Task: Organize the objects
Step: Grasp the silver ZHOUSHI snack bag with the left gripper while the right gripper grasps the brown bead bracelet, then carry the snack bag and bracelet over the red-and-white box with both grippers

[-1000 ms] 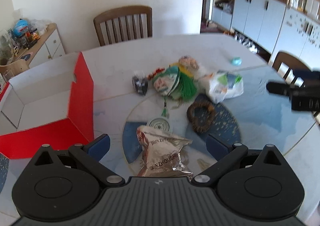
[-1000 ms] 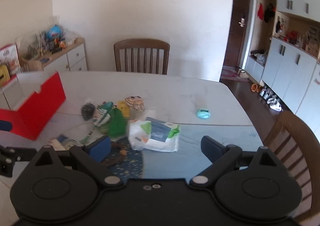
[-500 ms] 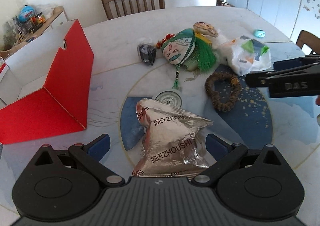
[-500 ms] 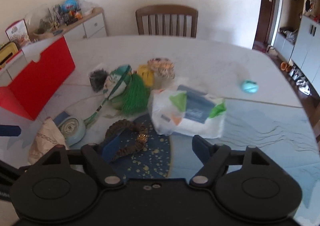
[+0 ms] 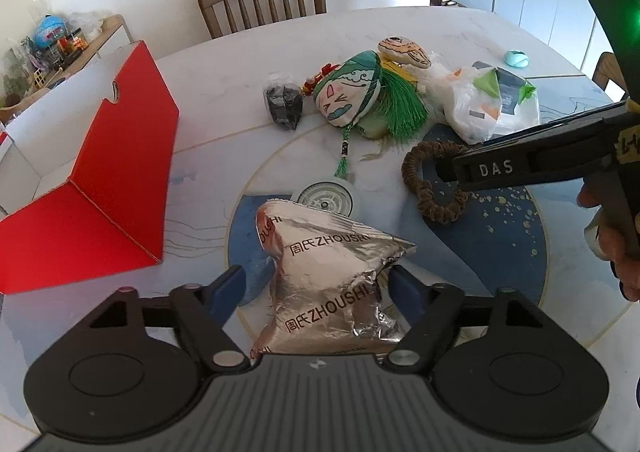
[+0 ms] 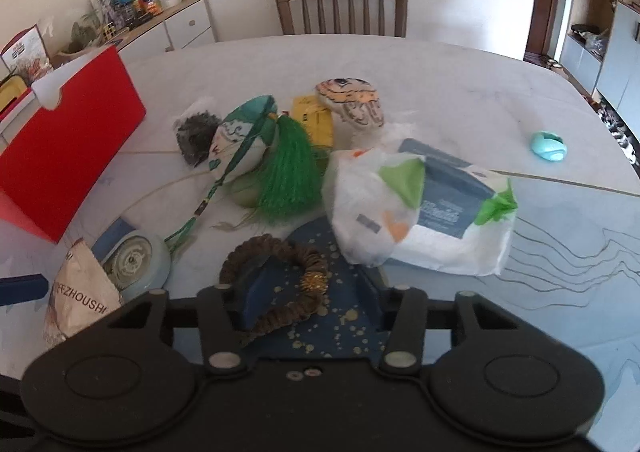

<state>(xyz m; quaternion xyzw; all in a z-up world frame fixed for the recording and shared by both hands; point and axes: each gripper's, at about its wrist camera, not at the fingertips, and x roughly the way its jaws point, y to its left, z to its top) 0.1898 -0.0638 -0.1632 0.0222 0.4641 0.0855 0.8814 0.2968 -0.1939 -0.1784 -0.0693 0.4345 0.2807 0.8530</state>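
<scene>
The left gripper [image 5: 316, 284] has its jaws straddling the silver foil pouch [image 5: 332, 276], which lies on the counter [image 5: 240, 60] with its long axis running straight away from the jaws. They have just been closing; the right pad looks to be at the crinkled edge, the left one a little apart from it, so a firm grip is not yet shown.

The right gripper [image 6: 306, 292] has also been narrowing its jaws. Its left finger sits inside the brown bead bracelet [image 6: 280, 276], and one side of the loop runs between the jaws, without clear contact on both pads.

Each hand is nearest its own thing. The red box [image 5: 100, 192] stands open well to the left of the left jaws, the likely destination.

Beyond lie a round disc [image 5: 328, 202], a tasselled green charm [image 5: 356, 92] and a white plastic bag [image 6: 416, 216]. The pouch's near end is hidden under the gripper body.
</scene>
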